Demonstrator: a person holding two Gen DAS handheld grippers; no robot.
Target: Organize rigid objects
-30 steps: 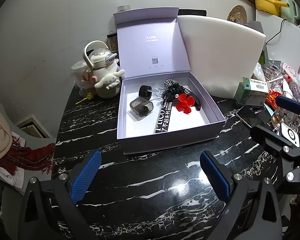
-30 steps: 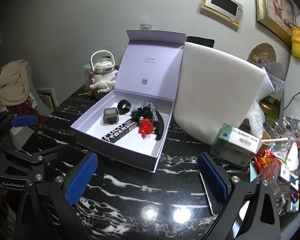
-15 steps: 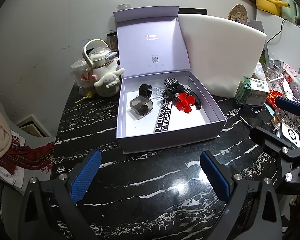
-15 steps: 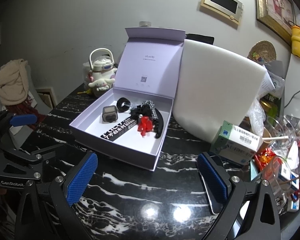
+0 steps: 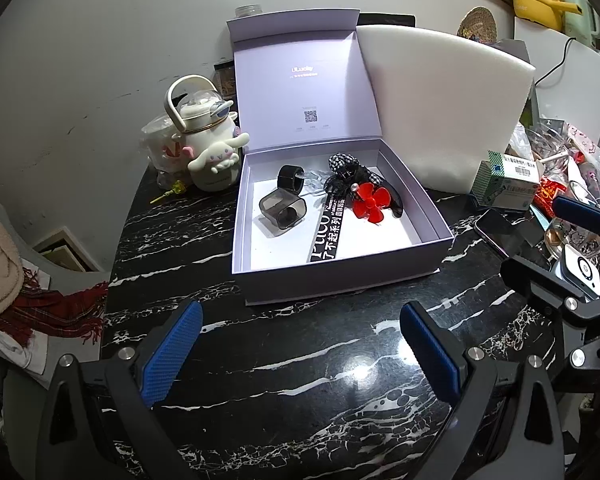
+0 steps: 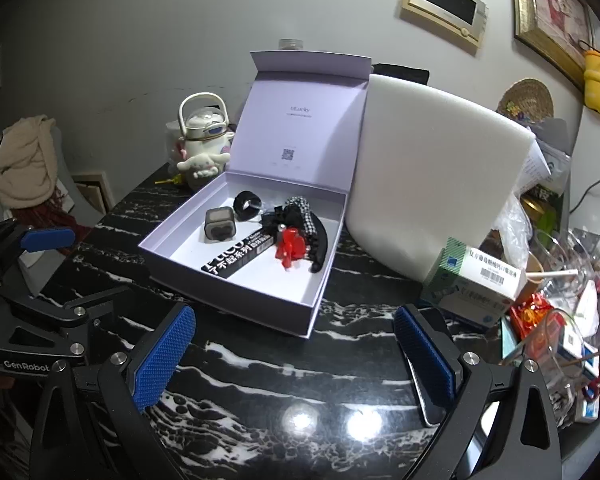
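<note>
Matte lavender box, veined marble table

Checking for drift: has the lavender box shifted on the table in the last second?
No. The lavender box stays beside the white kettle; the slight image shift is camera motion.

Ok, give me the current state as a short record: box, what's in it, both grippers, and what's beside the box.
box: lavender gift box, lid up, on the black marble table
contents: grey case, black ring, black labelled strip, red flower clip, checked bow
left gripper: open, empty, short of the box
right gripper: open, empty
left of box: white character kettle
right of box: white foam panel, medicine carton
</note>
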